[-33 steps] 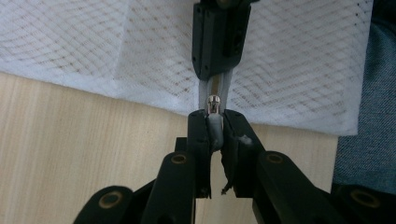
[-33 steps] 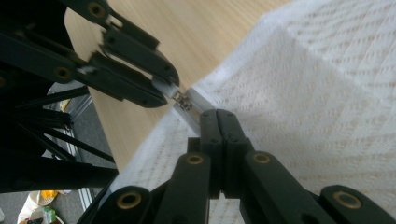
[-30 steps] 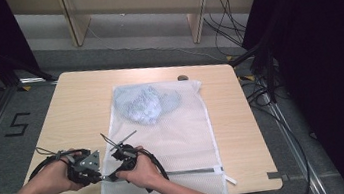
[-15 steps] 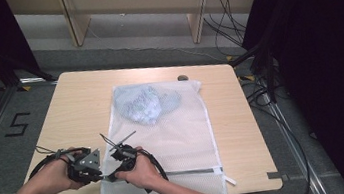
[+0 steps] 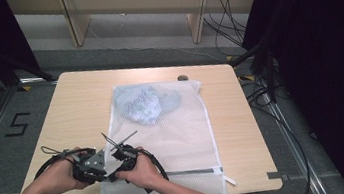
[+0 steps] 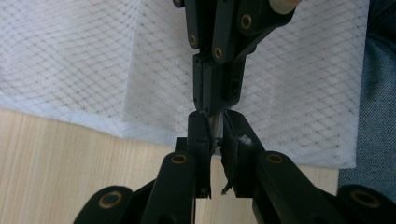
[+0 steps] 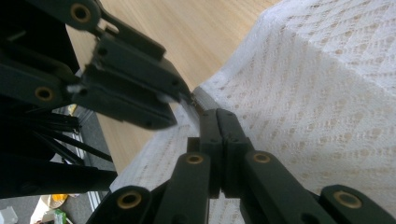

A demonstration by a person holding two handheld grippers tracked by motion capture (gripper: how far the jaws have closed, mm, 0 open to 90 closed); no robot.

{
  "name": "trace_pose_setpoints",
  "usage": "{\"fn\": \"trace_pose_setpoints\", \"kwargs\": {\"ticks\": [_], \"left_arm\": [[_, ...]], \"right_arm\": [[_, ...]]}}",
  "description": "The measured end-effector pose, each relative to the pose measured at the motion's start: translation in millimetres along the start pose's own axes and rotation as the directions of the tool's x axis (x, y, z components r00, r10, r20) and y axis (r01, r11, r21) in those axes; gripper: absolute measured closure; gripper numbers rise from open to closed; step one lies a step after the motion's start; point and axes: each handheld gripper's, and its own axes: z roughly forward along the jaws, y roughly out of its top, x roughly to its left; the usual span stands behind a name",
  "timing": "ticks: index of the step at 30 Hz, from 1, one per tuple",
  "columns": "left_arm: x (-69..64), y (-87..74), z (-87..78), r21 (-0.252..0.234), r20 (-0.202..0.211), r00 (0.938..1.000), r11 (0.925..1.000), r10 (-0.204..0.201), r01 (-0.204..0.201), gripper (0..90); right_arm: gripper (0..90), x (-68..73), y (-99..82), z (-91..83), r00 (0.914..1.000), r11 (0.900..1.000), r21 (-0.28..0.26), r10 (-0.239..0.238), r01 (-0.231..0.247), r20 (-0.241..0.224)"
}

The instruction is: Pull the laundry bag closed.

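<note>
White mesh laundry bag (image 5: pixel 179 126) on wooden table (image 5: pixel 76 109), left gripper (image 6: pixel 215 135) fingers clenched on its zipper pull, right gripper (image 7: pixel 218 123) fingers clamped on its edge

Setting: lab or recording workspace. Evidence: pale wooden desk (image 5: pixel 80 104) on grey carpet, floor marking "5" (image 5: pixel 16 125), black curtains (image 5: pixel 326 56), loose cables (image 5: pixel 222 17), tripod legs (image 5: pixel 0 69).

Both grippers black: left gripper (image 5: pixel 100 173), right gripper (image 5: pixel 115 169). Linkage arms pinned with brass-coloured rivets (visible in both gripper views). Grey three-cornered plate (image 5: pixel 89 161) on the left one. Black cables loop off at 9 and 3 o'clock. Forearms bare, no sleeves.
</note>
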Motion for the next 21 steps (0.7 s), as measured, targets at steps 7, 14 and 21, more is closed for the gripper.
{"fn": "trace_pose_setpoints", "kwargs": {"ticks": [7,14,21], "left_arm": [[0.9,0.8,5.9,-0.02,0.016,0.9999,0.9998,0.004,-0.004,81.1],[1.0,0.7,14.1,-0.036,0.012,0.9999,0.9993,-0.01,0.01,78.2],[0.2,-7.5,1.2,-0.067,-0.027,0.999,0.9972,-0.036,0.034,54.4]], "right_arm": [[88.4,-10.4,-1.1,-16.6,0.9991,0.9995,-0.029,-0.01,0.012,0.041],[86.5,-18.3,-2.1,-38.5,0.9979,0.9984,-0.051,0.029,-0.026,0.059],[80.5,-21.8,-3.8,-41.6,0.9983,0.9984,-0.056,-0.01,0.013,0.058]]}}
